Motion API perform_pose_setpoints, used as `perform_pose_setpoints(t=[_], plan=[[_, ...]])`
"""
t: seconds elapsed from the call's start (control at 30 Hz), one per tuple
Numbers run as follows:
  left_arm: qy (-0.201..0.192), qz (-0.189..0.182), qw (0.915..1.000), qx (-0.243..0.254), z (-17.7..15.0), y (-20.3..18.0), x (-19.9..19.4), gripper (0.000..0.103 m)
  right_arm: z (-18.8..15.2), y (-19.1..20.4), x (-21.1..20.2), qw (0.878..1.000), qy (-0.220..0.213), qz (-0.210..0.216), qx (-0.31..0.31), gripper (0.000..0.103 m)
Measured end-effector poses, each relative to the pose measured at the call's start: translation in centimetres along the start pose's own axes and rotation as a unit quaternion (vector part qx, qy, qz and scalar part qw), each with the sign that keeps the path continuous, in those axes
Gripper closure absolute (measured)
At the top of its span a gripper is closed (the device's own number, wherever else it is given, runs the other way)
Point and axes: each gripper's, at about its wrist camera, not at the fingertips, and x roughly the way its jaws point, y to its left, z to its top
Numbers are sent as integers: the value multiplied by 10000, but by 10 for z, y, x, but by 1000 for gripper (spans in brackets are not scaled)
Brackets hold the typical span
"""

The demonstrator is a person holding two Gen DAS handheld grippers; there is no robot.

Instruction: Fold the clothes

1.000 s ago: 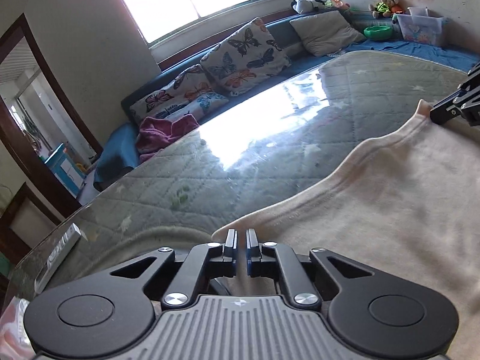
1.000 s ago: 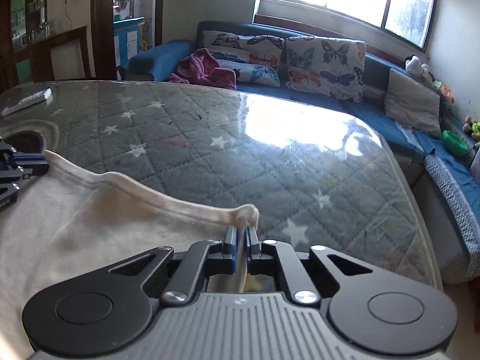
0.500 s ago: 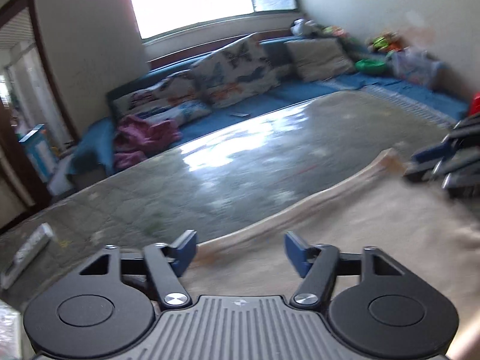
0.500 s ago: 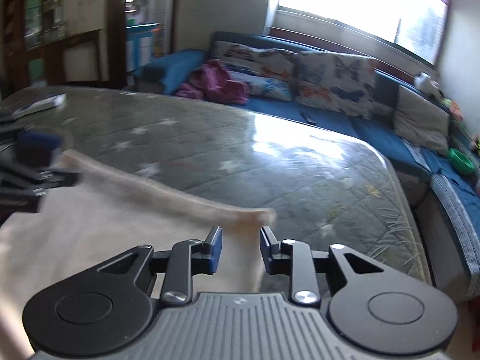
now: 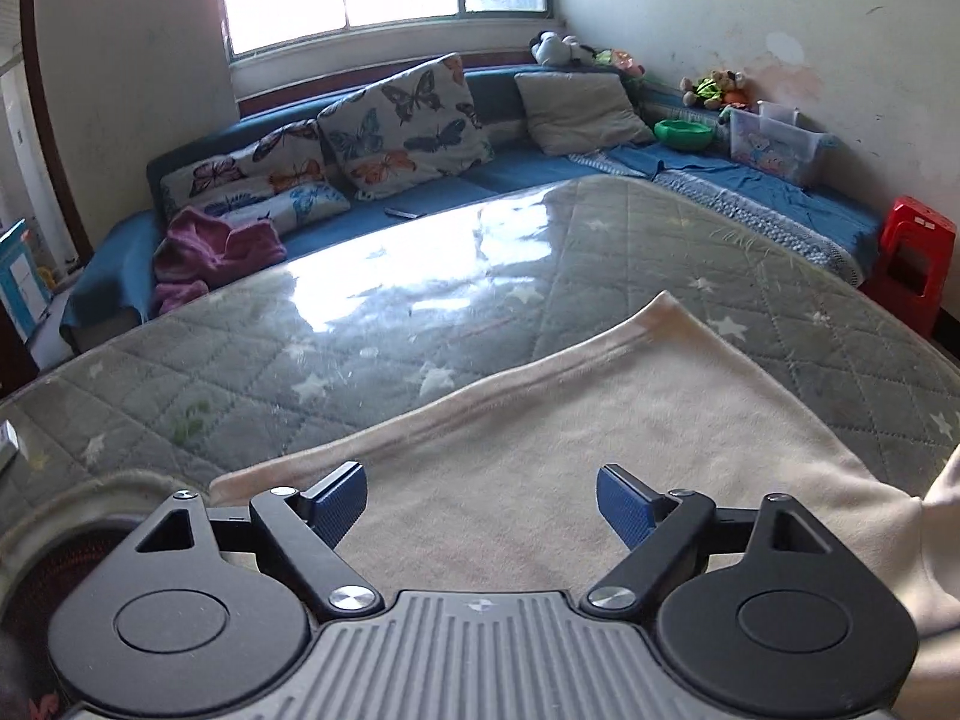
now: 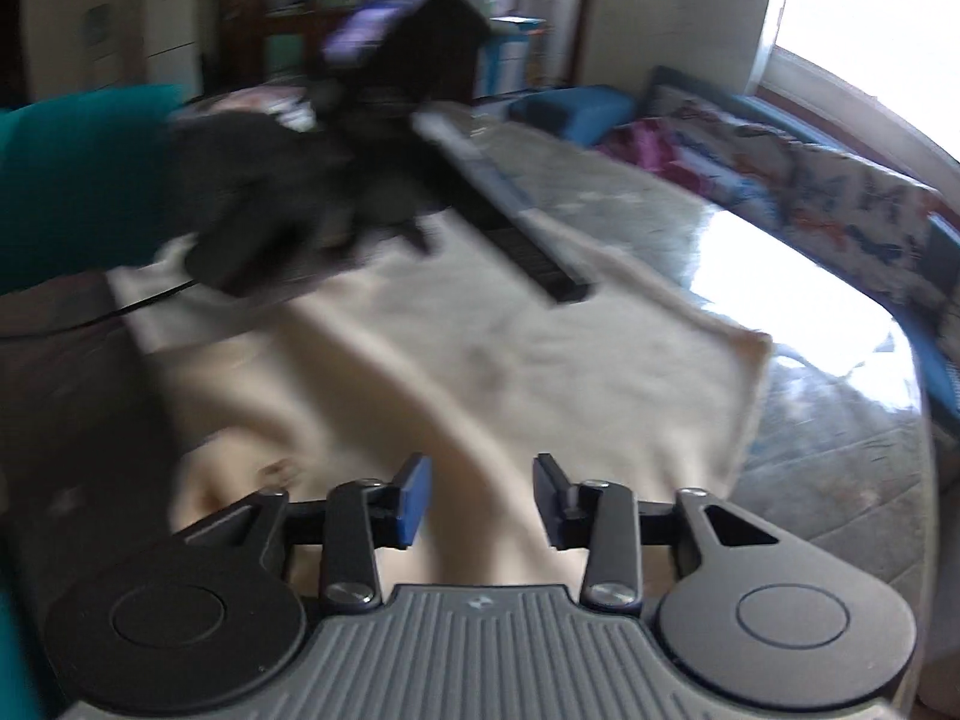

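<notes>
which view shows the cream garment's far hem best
The left wrist view: the cream garment lies sharp, its hem running edge to corner. The right wrist view shows it blurred, partly behind the left gripper.

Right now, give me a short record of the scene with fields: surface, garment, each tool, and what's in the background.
surface: grey star-quilted mattress under glossy clear cover
garment: cream garment spread flat on the mattress
left tool: jaws opening, hovering above the garment's near edge, nothing gripped
right tool: jaws opening, over the garment, nothing gripped; view blurred
background: blue sofa, butterfly cushions, pink cloth, red stool
</notes>
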Motion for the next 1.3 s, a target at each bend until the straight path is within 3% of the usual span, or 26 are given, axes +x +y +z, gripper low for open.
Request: perform_pose_setpoints(t=[0.13,0.27,0.37,0.5,0.63,0.77,0.97,1.1,1.3], plan=[[109,15,9999,-22,-5,-1,5,17,-11,24,-4,9990,189,181,-374,60],[158,26,9999,21,-9,-5,8,12,-17,34,0,9980,271,71,-564,63],[150,24,9999,5,-10,-6,9,11,-20,35,3,9981,267,21,-547,72],[164,38,9999,-18,-10,-5,10,9,-23,33,0,9983,205,-16,-541,94],[152,95,9998,-51,-11,-4,11,4,-26,35,-8,9973,190,110,-698,97],[149,123,9998,-57,-11,-4,12,2,-34,45,-14,9928,263,252,-1137,97],[163,140,9998,-30,-11,-5,11,2,-26,48,-21,9902,89,80,-1391,91],[163,178,9997,33,-10,-5,8,2,-21,55,-18,9849,-55,-23,-1730,74],[82,198,9998,64,-11,-5,-4,2,-13,74,-5,9715,-63,182,-2363,74]])
